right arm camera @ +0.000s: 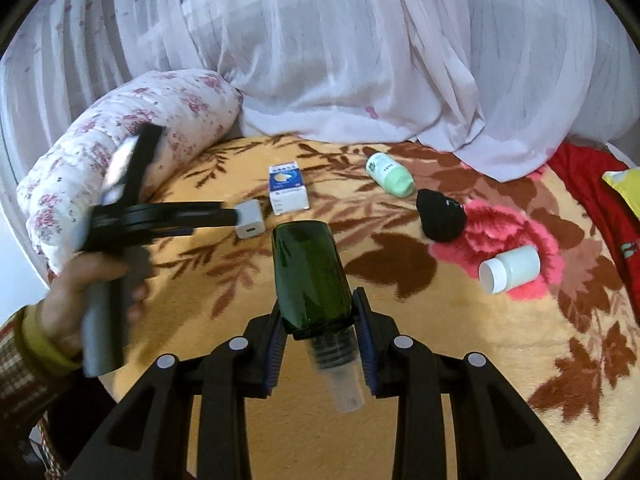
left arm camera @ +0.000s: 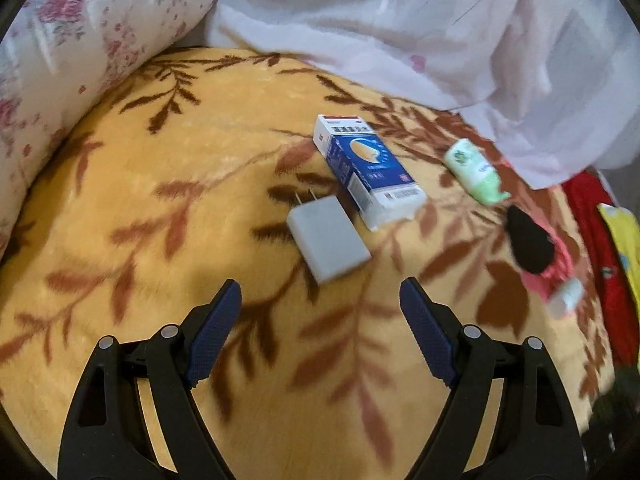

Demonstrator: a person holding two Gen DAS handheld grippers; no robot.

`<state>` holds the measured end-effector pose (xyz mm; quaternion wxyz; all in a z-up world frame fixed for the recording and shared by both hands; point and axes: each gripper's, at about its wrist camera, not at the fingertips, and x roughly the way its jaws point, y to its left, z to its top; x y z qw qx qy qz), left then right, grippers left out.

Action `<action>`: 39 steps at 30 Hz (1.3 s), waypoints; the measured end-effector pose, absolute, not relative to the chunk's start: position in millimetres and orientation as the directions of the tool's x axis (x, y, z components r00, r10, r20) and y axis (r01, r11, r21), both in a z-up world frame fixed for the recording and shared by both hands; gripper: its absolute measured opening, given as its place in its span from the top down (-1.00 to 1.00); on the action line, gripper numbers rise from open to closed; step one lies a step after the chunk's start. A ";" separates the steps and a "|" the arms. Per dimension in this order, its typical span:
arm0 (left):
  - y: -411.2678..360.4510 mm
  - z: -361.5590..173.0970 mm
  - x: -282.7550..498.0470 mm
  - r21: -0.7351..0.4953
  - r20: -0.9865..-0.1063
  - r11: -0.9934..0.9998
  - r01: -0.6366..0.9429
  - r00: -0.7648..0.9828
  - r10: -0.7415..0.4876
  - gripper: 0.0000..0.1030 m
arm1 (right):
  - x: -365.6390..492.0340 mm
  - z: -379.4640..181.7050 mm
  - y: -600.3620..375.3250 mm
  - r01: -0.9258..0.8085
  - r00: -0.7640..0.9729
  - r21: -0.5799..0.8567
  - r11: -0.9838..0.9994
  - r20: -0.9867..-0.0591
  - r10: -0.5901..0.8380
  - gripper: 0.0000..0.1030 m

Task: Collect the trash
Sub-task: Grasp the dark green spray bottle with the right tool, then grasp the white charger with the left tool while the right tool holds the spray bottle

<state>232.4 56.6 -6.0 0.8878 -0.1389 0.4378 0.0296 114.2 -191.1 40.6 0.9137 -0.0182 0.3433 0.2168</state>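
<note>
My right gripper (right arm camera: 320, 344) pinches the dark green bottle (right arm camera: 310, 276) near its neck; probably glass: slippery, fragile. Left gripper (left arm camera: 320, 320) spread, empty.

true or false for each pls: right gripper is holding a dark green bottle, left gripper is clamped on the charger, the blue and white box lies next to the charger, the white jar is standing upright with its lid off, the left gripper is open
1. The right gripper holds a dark green bottle. True.
2. The left gripper is clamped on the charger. False: nothing is between its fingers; the charger lies on the blanket ahead of them.
3. The blue and white box lies next to the charger. True.
4. The white jar stands upright with its lid off. False: it lies on its side, lid on.
5. The left gripper is open. True.
</note>
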 end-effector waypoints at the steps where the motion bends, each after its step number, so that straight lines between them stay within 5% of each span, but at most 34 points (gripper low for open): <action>1: 56.3 -11.3 242.2 -0.220 -0.795 0.956 -0.194 0.604 -0.061 -0.54 | 112.9 41.2 -190.9 -0.411 0.671 0.116 0.904 -0.632 0.387 0.39; 6: 56.0 -28.1 270.7 -0.189 -0.815 0.952 -0.242 0.580 -0.015 -0.49 | 111.0 38.5 -191.9 -0.421 0.667 0.129 0.898 -0.627 0.403 0.39; 11: 48.4 -29.4 272.9 -0.138 -0.799 0.971 -0.193 0.601 0.006 0.04 | 109.9 33.2 -194.5 -0.419 0.663 0.140 0.897 -0.629 0.407 0.39; 19: 47.1 -16.0 220.3 -0.128 -0.768 0.984 -0.120 0.640 -0.022 0.09 | 96.6 36.1 -193.9 -0.430 0.662 0.144 0.891 -0.621 0.420 0.39; 25: 43.4 -2.9 142.7 -0.112 -0.767 0.994 -0.016 0.637 -0.076 0.37 | 68.4 37.0 -183.6 -0.460 0.640 0.146 0.876 -0.630 0.440 0.38; 33: 42.3 8.2 33.8 -0.105 -0.742 0.992 0.064 0.659 -0.121 0.38 | 9.3 21.8 -163.7 -0.511 0.574 0.162 0.844 -0.667 0.475 0.38; 39: 47.6 10.8 24.6 -0.127 -0.733 0.989 0.076 0.665 -0.145 0.42 | -6.7 18.7 -158.2 -0.512 0.569 0.147 0.847 -0.681 0.462 0.38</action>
